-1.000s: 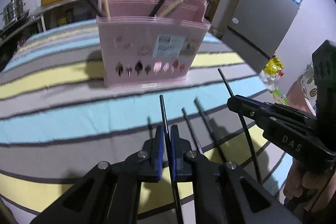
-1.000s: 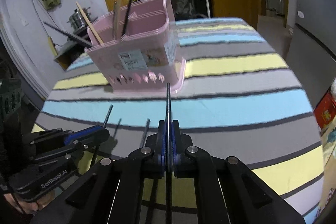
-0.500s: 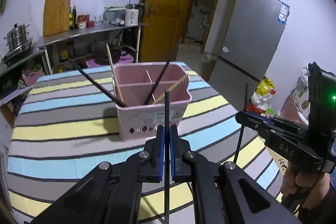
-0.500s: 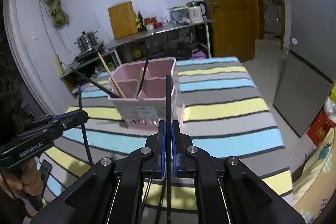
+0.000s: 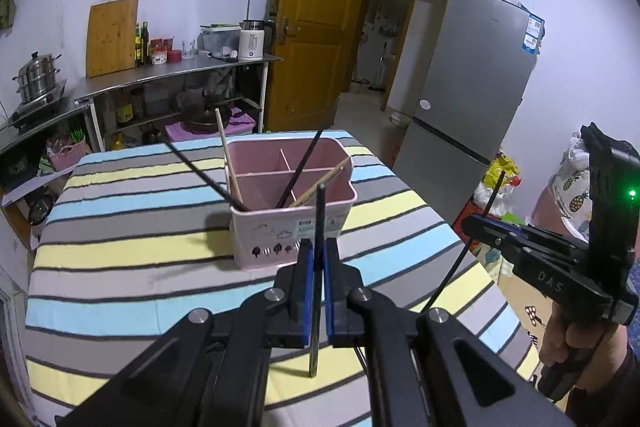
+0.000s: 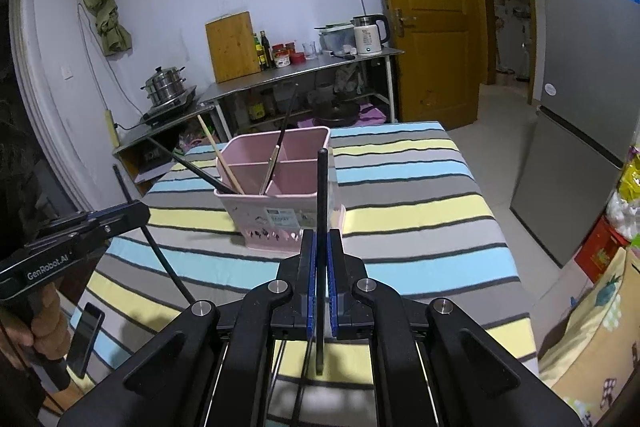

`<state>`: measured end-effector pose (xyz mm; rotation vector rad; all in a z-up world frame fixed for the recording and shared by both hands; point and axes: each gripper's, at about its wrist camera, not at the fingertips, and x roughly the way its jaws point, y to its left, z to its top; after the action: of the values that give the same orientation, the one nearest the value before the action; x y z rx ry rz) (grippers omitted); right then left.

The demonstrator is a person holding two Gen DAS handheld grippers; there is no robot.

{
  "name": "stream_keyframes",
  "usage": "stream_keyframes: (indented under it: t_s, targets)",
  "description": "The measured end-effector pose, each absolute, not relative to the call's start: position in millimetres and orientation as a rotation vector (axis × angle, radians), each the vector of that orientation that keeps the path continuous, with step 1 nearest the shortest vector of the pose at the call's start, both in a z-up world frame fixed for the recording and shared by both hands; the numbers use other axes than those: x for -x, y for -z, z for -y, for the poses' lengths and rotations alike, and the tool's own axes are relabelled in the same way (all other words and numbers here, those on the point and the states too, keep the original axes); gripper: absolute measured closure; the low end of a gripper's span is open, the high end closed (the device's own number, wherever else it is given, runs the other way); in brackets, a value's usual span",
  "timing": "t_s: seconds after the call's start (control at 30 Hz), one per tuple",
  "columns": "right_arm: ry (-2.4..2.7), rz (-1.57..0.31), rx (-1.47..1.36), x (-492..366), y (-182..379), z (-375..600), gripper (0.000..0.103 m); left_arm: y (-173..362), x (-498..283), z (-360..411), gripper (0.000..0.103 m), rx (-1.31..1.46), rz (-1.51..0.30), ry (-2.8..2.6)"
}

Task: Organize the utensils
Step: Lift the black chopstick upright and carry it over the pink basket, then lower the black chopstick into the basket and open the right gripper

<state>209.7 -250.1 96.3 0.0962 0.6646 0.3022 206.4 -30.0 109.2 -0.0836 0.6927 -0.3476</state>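
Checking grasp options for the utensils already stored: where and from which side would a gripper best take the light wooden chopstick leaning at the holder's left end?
Grip the wooden chopstick on its bare upper length above the rim of the pink holder, coming from above and the left. It leans out up-left, and only there is it free of the black chopstick crossing its base.

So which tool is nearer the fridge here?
Right. The right tool, shut on a black chopstick, is on the fridge side of the table; the left tool sits on its far side, away from the fridge.
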Motion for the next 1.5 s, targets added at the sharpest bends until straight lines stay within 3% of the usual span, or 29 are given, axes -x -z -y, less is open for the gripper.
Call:
stream_keyframes:
  t_s: [0.6,1.2,1.5]
  targets:
    - [-0.328,-0.585,-0.122,-181,-129,248,0.098,-130,-192,11,0.098,0.125,-0.698,0.334]
    - [-0.382,-0.447,-0.206,-238,-184,207,0.098,-202,-245,-27,0.098,0.207,-0.557,0.296]
    - [-0.381,-0.416,-0.232,-274,-188,197,0.098,-205,-279,-31,0.098,0.217,-0.537,0.29]
